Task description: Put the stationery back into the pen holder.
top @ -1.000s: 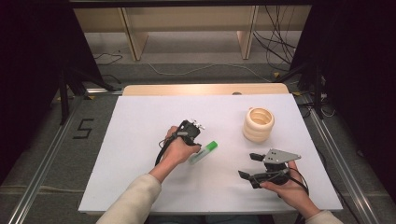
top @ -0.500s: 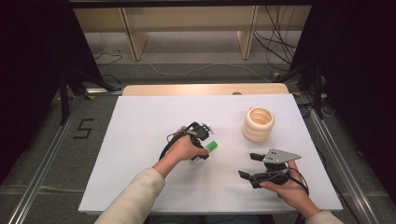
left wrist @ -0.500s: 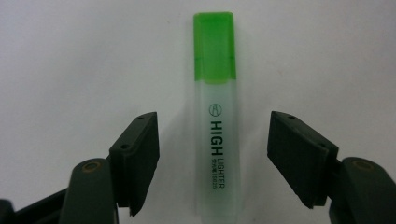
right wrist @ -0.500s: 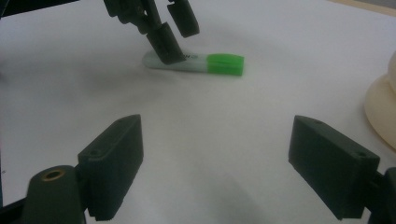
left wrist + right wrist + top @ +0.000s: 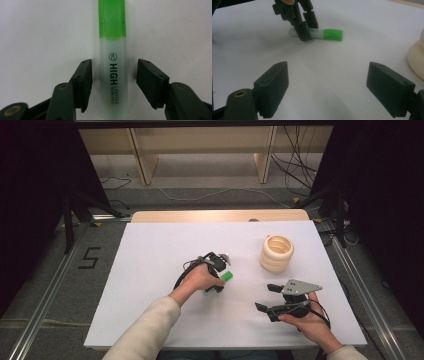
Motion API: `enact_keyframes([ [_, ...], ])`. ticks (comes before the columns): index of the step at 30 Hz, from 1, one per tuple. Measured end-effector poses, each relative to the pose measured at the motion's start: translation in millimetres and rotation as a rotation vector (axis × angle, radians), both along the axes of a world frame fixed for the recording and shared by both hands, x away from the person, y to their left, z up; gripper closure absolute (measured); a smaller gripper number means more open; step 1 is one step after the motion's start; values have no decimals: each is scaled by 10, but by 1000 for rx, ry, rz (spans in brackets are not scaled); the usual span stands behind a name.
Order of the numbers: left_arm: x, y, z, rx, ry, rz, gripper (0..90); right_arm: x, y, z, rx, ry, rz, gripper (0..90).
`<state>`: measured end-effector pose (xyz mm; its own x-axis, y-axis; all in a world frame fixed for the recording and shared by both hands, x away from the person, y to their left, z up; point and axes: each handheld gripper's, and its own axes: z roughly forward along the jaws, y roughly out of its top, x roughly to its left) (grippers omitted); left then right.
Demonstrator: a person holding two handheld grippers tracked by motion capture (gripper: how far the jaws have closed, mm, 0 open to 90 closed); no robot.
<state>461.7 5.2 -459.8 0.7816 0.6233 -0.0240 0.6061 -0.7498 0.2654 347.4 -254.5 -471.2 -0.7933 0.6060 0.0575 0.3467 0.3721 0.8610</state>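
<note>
On the white table (image 5: 150, 270), near its middle, a green-capped highlighter (image 5: 113, 75) lies flat between the jaws of the left gripper (image 5: 113, 77). Those jaws have just been closing, yet a slim gap shows on each side, so nothing is clamped. Well apart, the right gripper (image 5: 328, 87) rests with jaws wide and empty, near a cream stack of rings (image 5: 276, 253).

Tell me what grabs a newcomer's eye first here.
The green-capped translucent highlighter pen lying on the white table sheet, mid-table, with the left hand-held gripper straddling its barrel, pads not yet touching. Next, the cream ribbed ring-shaped holder standing to the right, beyond the open right hand-held gripper.
</note>
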Motion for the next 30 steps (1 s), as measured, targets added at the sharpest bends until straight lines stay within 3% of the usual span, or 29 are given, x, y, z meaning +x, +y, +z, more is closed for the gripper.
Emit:
enact_keyframes([
  [13,26,-44,12,39,13,-18,490,-1,3,2,3,1,0,189],
  [22,27,-53,11,38,19,-3,504,-3,6,7,-1,2,-1,189],
  [30,30,-42,17,31,21,32,629,-3,7,8,-1,2,0,189],
])
